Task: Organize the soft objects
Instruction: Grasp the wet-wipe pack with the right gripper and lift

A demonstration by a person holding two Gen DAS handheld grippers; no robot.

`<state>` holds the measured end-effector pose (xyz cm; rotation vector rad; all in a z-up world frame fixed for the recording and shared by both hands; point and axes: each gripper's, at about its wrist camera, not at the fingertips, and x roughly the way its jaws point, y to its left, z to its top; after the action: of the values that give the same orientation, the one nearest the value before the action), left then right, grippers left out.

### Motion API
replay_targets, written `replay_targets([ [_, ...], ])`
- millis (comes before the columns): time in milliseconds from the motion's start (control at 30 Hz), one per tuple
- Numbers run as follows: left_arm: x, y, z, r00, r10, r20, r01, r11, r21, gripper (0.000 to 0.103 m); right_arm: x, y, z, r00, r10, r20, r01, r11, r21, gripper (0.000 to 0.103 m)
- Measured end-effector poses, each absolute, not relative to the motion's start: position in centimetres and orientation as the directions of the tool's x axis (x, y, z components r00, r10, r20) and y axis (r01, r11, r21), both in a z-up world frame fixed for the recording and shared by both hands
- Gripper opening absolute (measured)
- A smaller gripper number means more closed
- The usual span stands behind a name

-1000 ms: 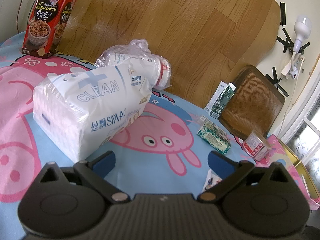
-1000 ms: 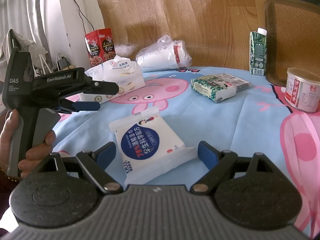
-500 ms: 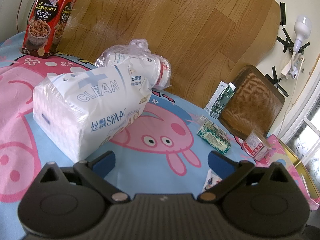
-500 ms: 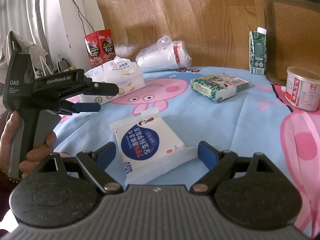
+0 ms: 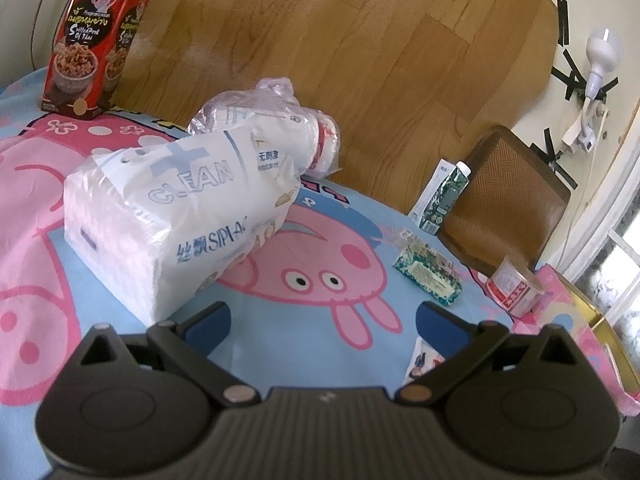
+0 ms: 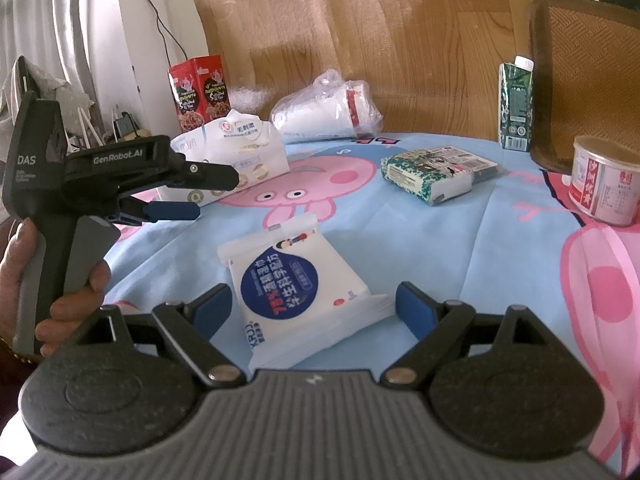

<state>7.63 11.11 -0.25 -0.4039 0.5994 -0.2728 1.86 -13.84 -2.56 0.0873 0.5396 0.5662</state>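
While both tongs, right (image 6: 314,306) and left (image 5: 324,318), gape empty, the flat white blue-labelled wipes pack (image 6: 298,284) looks light, squashy, slippery; grip its side edges.

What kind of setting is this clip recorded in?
Most likely a room in a home. A cartoon pig cloth covers the table, household goods such as a tissue pack and a milk carton sit on it, and a woven chair back stands behind.
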Motion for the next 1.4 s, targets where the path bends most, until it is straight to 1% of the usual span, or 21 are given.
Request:
replay_targets([
  [100,7.7,11.0,-0.3,0.789,-0.364,-0.496,0.133,0.888,-0.441,0.102,2.0,-13.3,-2.5,0.715,0.516,-0.473,-0.484,0.852,0.198,0.091],
  [167,7.7,10.9,-0.3,0.786,-0.365,-0.499,0.134,0.888,-0.439,0.102,2.0,-12.7,-2.5,0.725,0.496,-0.478,-0.482,0.861,0.163,0.084],
  [200,7.7,10.8,-0.2,0.786,-0.366,-0.499,0.136,0.888,-0.439,0.102,1.9,-12.5,-2.4,0.728,0.493,-0.477,-0.486,0.861,0.15,0.077],
  [267,7.6,10.9,-0.1,0.784,-0.37,-0.499,0.138,0.887,-0.441,0.102,1.6,-12.5,-2.5,0.737,0.483,-0.473,-0.484,0.865,0.131,0.075],
  [367,7.1,11.2,-0.1,0.773,-0.388,-0.501,0.136,0.874,-0.467,0.102,0.9,-13.0,-2.5,0.726,0.494,-0.478,-0.487,0.861,0.148,0.073],
  [500,5.9,11.1,0.1,0.738,-0.455,-0.499,0.176,0.843,-0.508,0.102,-1.6,-13.7,-2.4,0.679,0.553,-0.483,-0.556,0.817,0.153,0.073],
  [567,5.1,10.6,0.2,0.704,-0.499,-0.505,0.209,0.825,-0.525,0.102,-3.2,-14.2,-2.6,0.678,0.56,-0.476,-0.573,0.808,0.135,0.076],
  [700,3.9,9.1,0.6,0.637,-0.574,-0.515,0.261,0.789,-0.556,0.099,-4.6,-15.6,-3.0,0.708,0.529,-0.468,-0.527,0.837,0.149,0.088],
  [767,3.3,8.3,1.0,0.605,-0.605,-0.518,0.288,0.773,-0.566,0.095,-4.8,-16.0,-3.0,0.707,0.528,-0.471,-0.517,0.84,0.165,0.088],
  [867,2.3,6.8,1.3,0.574,-0.606,-0.55,0.314,0.784,-0.536,0.092,-5.0,-15.7,-3.0,0.698,0.534,-0.476,-0.529,0.834,0.16,0.087],
  [933,2.0,5.7,0.8,0.546,-0.593,-0.591,0.305,0.798,-0.519,0.085,-5.4,-15.4,-3.1,0.691,0.541,-0.48,-0.547,0.825,0.141,0.087],
  [967,1.8,5.4,0.5,0.532,-0.599,-0.598,0.306,0.795,-0.524,0.081,-5.7,-15.2,-3.1,0.691,0.54,-0.48,-0.555,0.822,0.125,0.087],
  [1000,1.3,5.0,0.5,0.543,-0.595,-0.593,0.316,0.798,-0.513,0.081,-6.0,-15.1,-3.1,0.692,0.539,-0.479,-0.562,0.82,0.11,0.087],
  [1067,0.8,4.0,0.5,0.522,-0.604,-0.603,0.343,0.795,-0.499,0.075,-6.3,-15.0,-3.3,0.695,0.537,-0.478,-0.572,0.816,0.085,0.088],
  [1100,0.7,3.4,0.5,0.523,-0.595,-0.61,0.351,0.803,-0.482,0.075,-6.6,-15.3,-3.6,0.697,0.536,-0.476,-0.575,0.815,0.077,0.088],
  [1133,0.6,2.8,0.5,0.523,-0.589,-0.616,0.363,0.808,-0.464,0.074,-6.7,-15.2,-3.8,0.707,0.53,-0.468,-0.574,0.817,0.059,0.085],
  [1167,0.5,2.2,0.6,0.518,-0.588,-0.621,0.373,0.809,-0.454,0.073,-6.9,-15.1,-3.9,0.723,0.514,-0.462,-0.564,0.825,0.036,0.08],
  [1200,0.5,1.7,0.7,0.513,-0.589,-0.625,0.38,0.808,-0.45,0.073,-6.9,-15.0,-3.9,0.734,0.501,-0.459,-0.557,0.83,0.017,0.077],
  [1233,0.5,1.2,0.9,0.514,-0.585,-0.627,0.384,0.811,-0.442,0.073,-6.9,-15.3,-3.8,0.733,0.507,-0.453,-0.557,0.83,0.028,0.072],
  [1300,0.7,0.3,1.9,0.523,-0.591,-0.614,0.407,0.807,-0.429,0.073,-7.1,-16.1,-3.4,0.756,0.497,-0.425,-0.538,0.842,0.028,0.072],
  [1400,1.1,-1.6,4.8,0.536,-0.628,-0.564,0.473,0.777,-0.416,0.073,-7.5,-18.1,-2.0,0.815,0.461,-0.35,-0.486,0.874,0.019,0.072],
])
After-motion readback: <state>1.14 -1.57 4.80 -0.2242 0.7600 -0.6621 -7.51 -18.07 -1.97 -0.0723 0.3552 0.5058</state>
